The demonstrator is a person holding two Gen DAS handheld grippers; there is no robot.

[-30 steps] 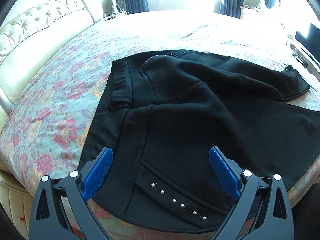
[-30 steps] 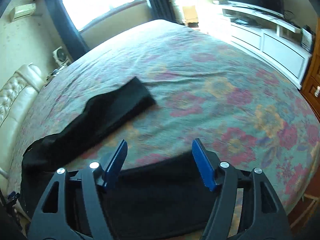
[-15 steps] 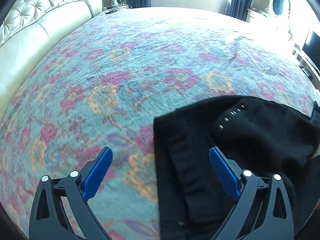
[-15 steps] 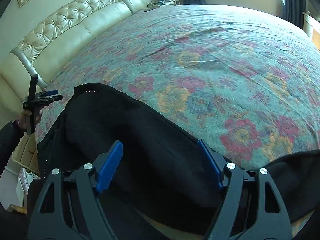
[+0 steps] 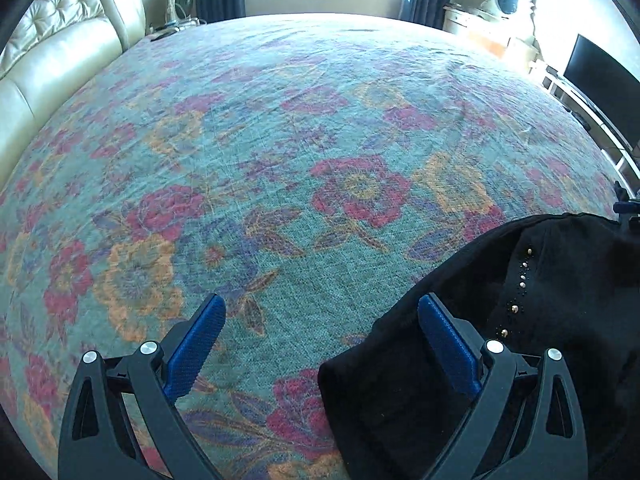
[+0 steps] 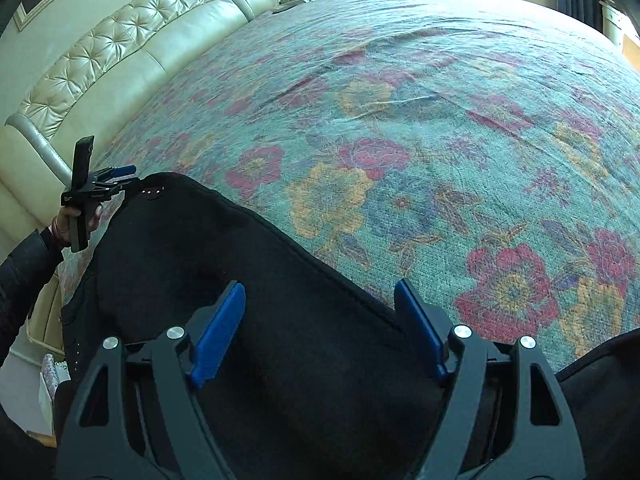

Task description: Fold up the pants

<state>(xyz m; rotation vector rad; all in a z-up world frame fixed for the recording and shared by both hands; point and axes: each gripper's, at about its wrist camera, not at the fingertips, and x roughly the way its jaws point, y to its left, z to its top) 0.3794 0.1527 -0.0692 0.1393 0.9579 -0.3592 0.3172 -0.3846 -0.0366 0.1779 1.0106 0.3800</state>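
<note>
Right wrist view: right gripper (image 6: 320, 336) wide open, empty, over pants (image 6: 248, 300) at bed (image 6: 440, 120) near edge; left gripper (image 5: 320, 344) too. Next, grab the cloth.

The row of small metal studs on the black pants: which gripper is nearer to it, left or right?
Left. The left gripper hovers at the pants edge, the studs just beside its right finger. The right gripper hovers over plain black cloth, far from them.
</note>
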